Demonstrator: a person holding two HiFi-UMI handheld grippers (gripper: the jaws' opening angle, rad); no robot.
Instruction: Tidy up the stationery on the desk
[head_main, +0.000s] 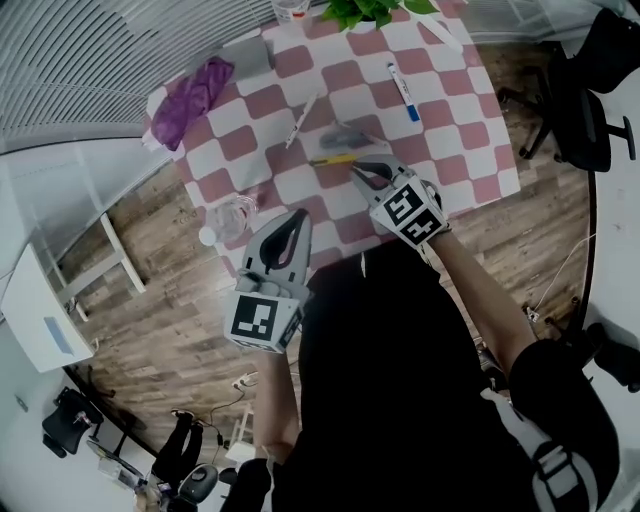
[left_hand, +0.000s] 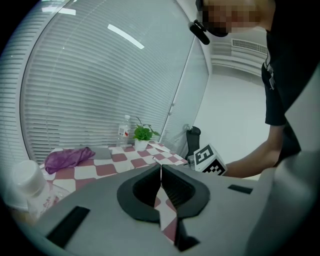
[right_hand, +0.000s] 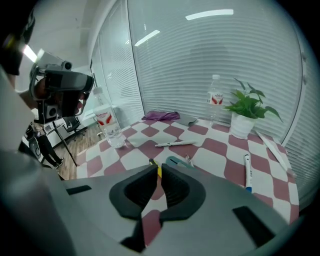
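On the checkered table (head_main: 440, 110) the right gripper (head_main: 362, 170) pinches a yellow pen (head_main: 333, 159), largely hidden; left gripper (head_main: 297, 216) closed, empty.

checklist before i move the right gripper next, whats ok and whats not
1. Right gripper grip on the yellow pen: ok, jaws closed on its near end.
2. Pen clear of the table: not ok, in the head view it looks to be lying on the checkered cloth.
3. Left gripper free to help: ok, jaws together, nothing between them.
4. Room around the pen: not ok, a gray-blue tool lies just beyond it.
5. Water bottle safe: cannot tell, it stands close to the table corner.
6. Drop-off spot: cannot tell, no open holder shows.
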